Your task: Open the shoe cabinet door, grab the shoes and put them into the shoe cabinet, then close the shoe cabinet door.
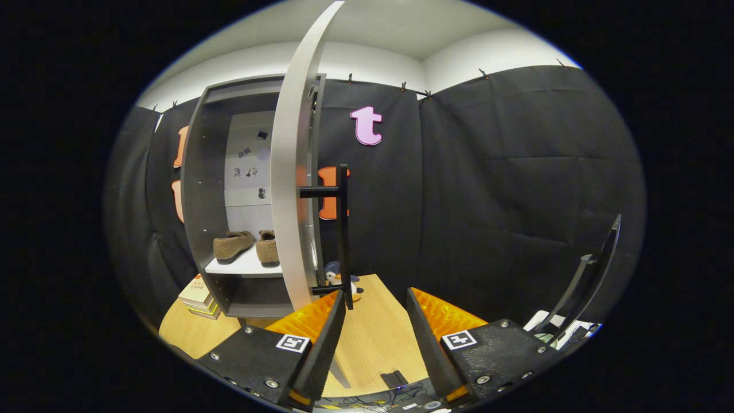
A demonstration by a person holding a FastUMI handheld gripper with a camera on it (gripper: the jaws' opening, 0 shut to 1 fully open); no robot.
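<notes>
Presently, gripper view: the tool (375, 307) is standing open, fingers parted and gripping nothing, hovering over the tabletop (375, 338). At 11 o'clock beyond the fingers, the shoe cabinet (212, 189) is sitting with its door (289, 189) swung open edge-on, black handle (343, 229) facing the tool. Two brown shoes (246, 245) are resting side by side on its white shelf (243, 266). Books (198, 295) are lying beside the cabinet at 10 o'clock; a small penguin toy (338, 279) is standing behind the door.

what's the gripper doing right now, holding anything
Gripper: open, fingers apart and holding nothing, near the cabinet door's handle.
</notes>
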